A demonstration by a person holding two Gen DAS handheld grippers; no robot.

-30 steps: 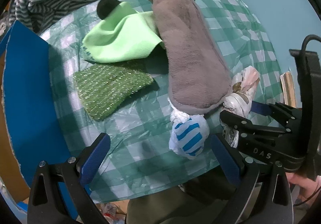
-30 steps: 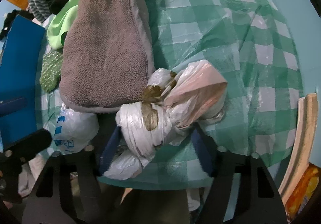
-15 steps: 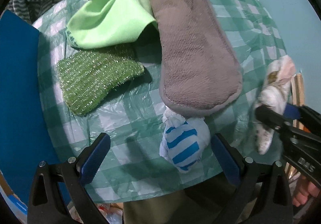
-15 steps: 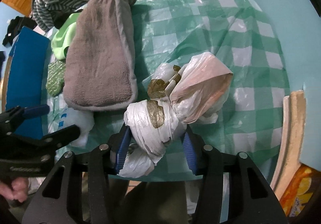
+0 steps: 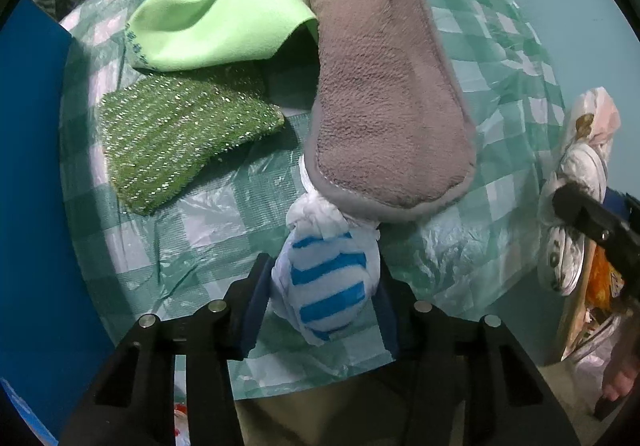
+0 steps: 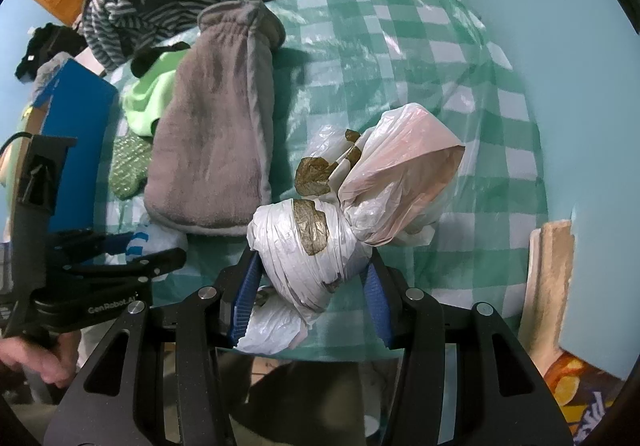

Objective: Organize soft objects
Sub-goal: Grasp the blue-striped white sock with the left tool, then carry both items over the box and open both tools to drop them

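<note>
Pickup step: left claw [image 5: 326, 288] has just been closing, clamps striped bundle [image 5: 328, 282]; right claw [image 6: 310, 282] clamps taped bundle [image 6: 308, 242]. Next: lift both clear of the worktop [image 5: 496, 94].

A green-checked cloth [image 6: 420, 58] covers the worktop; a blue board [image 5: 28, 174] stands beside it, a teal wall [image 6: 580, 46] behind.

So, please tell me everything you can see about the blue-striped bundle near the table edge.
The bundle is a knotted white plastic bag with bright blue stripes, rounded and crinkled, soft-looking. Its twisted knot points toward the grey mitt, which lies over the knot end. It rests on the checked cloth at the near table edge. The left tool has just been closing and its blue pads now press both sides of the bundle. In the right wrist view only a small part shows behind that tool.
</note>
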